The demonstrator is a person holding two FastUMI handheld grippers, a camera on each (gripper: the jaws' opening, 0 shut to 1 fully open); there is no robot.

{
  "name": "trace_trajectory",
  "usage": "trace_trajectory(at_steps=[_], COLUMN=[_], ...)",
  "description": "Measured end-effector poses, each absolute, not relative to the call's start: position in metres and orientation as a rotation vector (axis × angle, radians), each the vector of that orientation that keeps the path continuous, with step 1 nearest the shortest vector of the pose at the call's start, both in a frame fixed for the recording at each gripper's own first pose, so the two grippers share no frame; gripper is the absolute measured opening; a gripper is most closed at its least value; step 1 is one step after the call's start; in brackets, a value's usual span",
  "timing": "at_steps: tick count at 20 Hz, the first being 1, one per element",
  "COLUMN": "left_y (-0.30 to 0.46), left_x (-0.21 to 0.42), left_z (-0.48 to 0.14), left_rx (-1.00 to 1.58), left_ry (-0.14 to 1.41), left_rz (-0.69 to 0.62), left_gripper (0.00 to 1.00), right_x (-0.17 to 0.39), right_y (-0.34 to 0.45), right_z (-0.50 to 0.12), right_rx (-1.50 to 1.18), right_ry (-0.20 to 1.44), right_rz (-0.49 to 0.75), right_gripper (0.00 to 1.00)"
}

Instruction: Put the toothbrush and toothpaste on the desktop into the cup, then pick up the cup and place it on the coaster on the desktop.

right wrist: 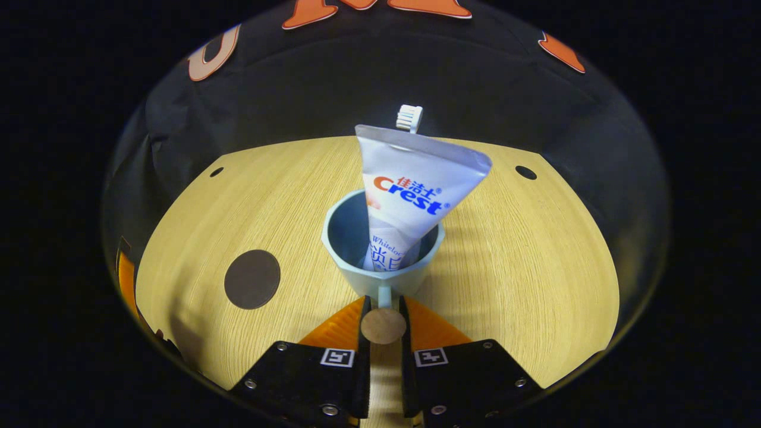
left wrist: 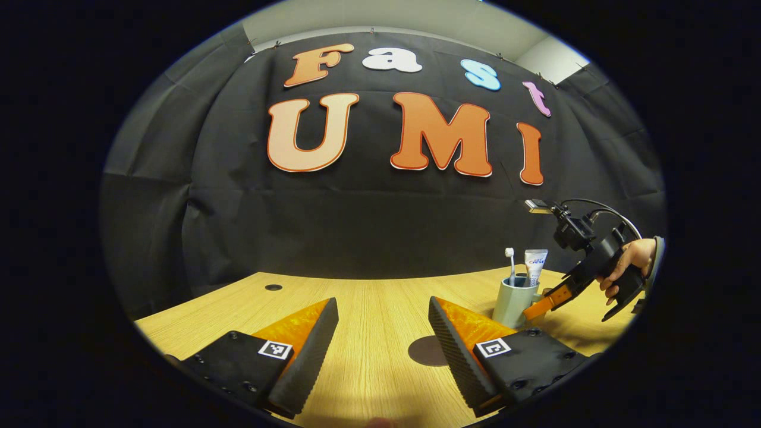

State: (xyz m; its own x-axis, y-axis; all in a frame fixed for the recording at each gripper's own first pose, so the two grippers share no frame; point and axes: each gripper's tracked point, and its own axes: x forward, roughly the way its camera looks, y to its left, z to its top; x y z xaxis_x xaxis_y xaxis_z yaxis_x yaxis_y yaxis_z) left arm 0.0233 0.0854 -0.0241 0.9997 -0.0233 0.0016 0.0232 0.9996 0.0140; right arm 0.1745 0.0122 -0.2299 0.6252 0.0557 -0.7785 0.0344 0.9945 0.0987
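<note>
With the toothbrush (right wrist: pixel 409 117) and toothpaste (right wrist: pixel 410 196) already standing in the cup (right wrist: pixel 380 249), the work had reached the pick-up step. On the desk (right wrist: pixel 511 249), the cup sat well apart from the coaster (right wrist: pixel 252 279). The right gripper (right wrist: pixel 383 324) was closed narrowly on the cup's handle (right wrist: pixel 383 325), both fingers pressing its sides. The left gripper (left wrist: pixel 383 333) hung wide open near the coaster, holding nothing. Judged next: lift the cup level, carry it to the coaster, and set it down centred so the contents stay upright.
</note>
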Motion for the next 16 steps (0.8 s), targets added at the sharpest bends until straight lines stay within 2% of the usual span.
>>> trace_trajectory(at_steps=[7, 8, 9, 13, 16], left_y=[0.085, 0.085, 0.084, 0.084, 0.084], left_x=[0.023, 0.023, 0.023, 0.022, 0.021], left_z=[-0.027, -0.027, -0.027, -0.026, -0.025], left_rx=[0.008, 0.007, 0.006, 0.006, 0.008], left_ry=[0.003, 0.003, 0.004, 0.006, 0.005], left_rz=[-0.018, -0.018, -0.018, -0.021, -0.017], left_gripper=[0.96, 0.93, 0.97, 0.96, 0.92], right_x=[0.178, 0.179, 0.181, 0.184, 0.185], right_y=[0.014, 0.013, 0.014, 0.015, 0.013], right_z=[-0.229, -0.229, -0.227, -0.23, -0.231], right_rx=[0.15, 0.146, 0.148, 0.149, 0.127], right_ry=[0.864, 0.854, 0.84, 0.794, 0.781], right_rz=[0.006, 0.008, 0.013, 0.039, 0.061], right_gripper=[0.18, 0.18, 0.18, 0.18, 0.18])
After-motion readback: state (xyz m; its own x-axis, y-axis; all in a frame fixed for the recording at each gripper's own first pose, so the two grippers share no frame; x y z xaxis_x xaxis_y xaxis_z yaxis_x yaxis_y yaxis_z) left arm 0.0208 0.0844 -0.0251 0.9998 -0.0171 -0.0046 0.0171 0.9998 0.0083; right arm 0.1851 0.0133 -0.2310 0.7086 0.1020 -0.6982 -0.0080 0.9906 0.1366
